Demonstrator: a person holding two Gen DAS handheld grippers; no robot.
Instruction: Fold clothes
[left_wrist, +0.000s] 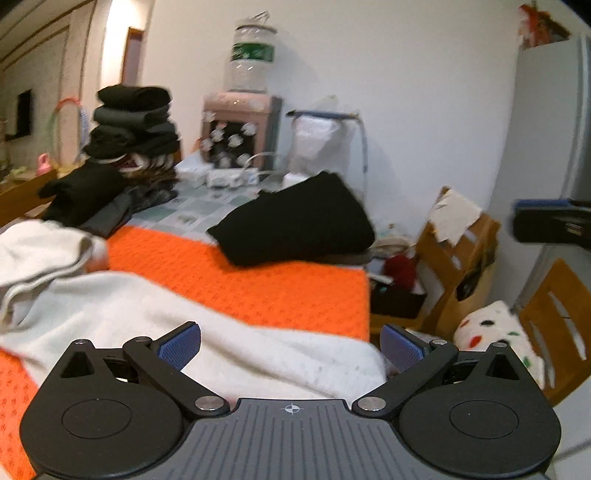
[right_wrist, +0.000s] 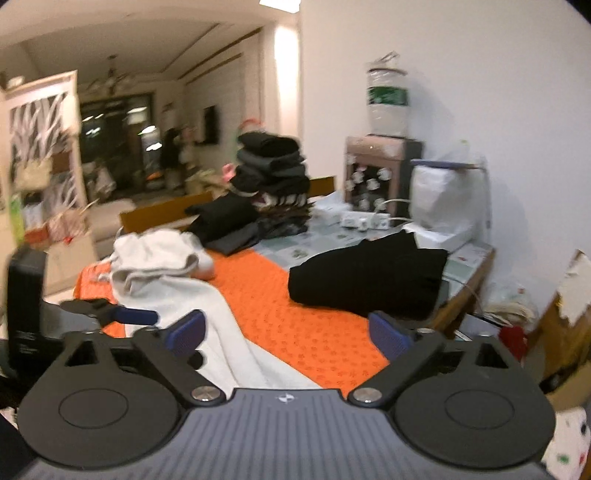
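A white garment (left_wrist: 155, 314) lies rumpled across the orange table cover (left_wrist: 280, 288), bunched up at its far left end. My left gripper (left_wrist: 290, 347) hovers open just above its near edge, nothing between the blue pads. My right gripper (right_wrist: 288, 332) is also open and empty, over the orange cover (right_wrist: 314, 332) to the right of the white garment (right_wrist: 166, 269). A folded black garment (left_wrist: 299, 221) rests at the cover's far right (right_wrist: 369, 277). In the right wrist view the left gripper (right_wrist: 125, 314) shows low at the left, beside the white cloth.
A tall stack of folded dark clothes (left_wrist: 133, 122) stands at the table's back left (right_wrist: 273, 173). Behind are a water dispenser (left_wrist: 240, 125), a power strip (left_wrist: 232, 177) and a white bag (left_wrist: 317, 136). Wooden chairs (left_wrist: 458, 258), a spotted cushion (left_wrist: 498, 332) and a fridge (left_wrist: 546, 129) stand to the right.
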